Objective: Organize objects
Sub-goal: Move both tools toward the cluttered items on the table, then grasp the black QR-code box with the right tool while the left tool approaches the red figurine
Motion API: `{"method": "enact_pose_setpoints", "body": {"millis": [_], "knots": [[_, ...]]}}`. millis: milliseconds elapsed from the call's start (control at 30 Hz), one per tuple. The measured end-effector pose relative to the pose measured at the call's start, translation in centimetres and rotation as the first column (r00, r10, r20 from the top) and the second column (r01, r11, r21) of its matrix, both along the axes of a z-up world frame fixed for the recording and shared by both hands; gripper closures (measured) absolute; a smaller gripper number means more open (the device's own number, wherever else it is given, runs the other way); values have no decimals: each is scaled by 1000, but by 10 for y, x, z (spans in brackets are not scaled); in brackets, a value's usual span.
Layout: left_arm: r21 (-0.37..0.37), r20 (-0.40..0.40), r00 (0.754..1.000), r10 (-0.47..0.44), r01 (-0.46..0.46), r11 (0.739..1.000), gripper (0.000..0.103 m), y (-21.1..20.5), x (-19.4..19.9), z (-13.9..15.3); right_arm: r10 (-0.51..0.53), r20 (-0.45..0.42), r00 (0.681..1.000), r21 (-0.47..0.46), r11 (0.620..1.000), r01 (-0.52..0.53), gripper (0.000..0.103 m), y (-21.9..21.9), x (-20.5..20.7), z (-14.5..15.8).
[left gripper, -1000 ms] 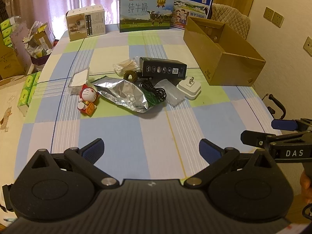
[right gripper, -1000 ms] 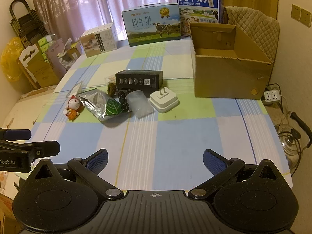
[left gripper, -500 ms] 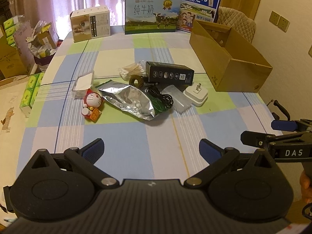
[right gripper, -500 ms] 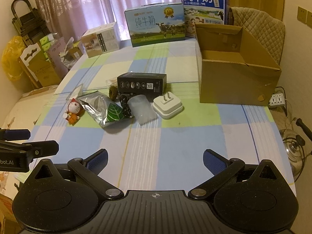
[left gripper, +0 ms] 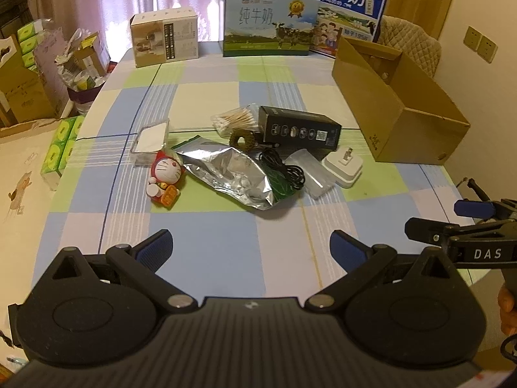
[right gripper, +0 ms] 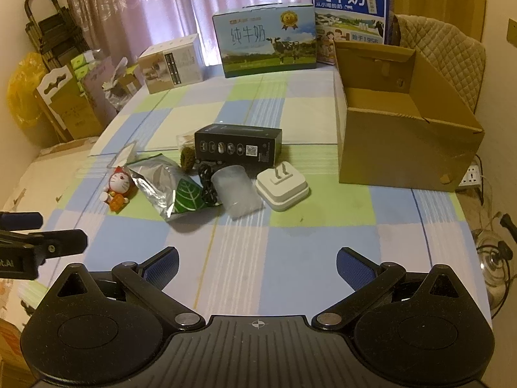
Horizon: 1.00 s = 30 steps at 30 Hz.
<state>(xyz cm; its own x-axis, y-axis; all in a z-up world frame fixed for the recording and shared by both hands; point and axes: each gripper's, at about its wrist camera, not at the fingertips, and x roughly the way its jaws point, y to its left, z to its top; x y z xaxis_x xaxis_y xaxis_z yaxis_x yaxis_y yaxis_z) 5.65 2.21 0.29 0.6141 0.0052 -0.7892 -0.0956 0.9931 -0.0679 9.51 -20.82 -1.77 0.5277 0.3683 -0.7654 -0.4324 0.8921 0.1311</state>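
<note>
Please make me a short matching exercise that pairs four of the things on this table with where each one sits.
Things:
1. cat figurine
2. white plug adapter
3. cardboard box
4. milk carton case

Places:
A. far edge of the table, by the curtain
B. left end of the clutter
C. right side of the table, open on top
D. between the clutter and the cardboard box

Pairs: 1-B, 2-D, 3-C, 4-A

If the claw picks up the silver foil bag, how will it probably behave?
The silver foil bag looks crinkled and partly flat, so it will probably flop and feel light. Its shiny film may slip. The black cable lies against it and might drag along.
</note>
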Motion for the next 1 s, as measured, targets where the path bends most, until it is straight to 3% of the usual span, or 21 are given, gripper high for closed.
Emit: {"method": "enact_pose_setpoints", "body": {"millis": [500,733,1000], "knots": [[7,-35,992,125,-125,992,1,34,21,-21,54,42,998,49,997,-56,2,-5,56,-25],[10,-31,983,180,-180,984,1,49,32,-29,105,85,991,4,994,-106,2,4,80,-42],[20,-41,968,249,-249,968,1,57,41,-34,183,103,978,-11,983,-183,14,8,106,-55]]}}
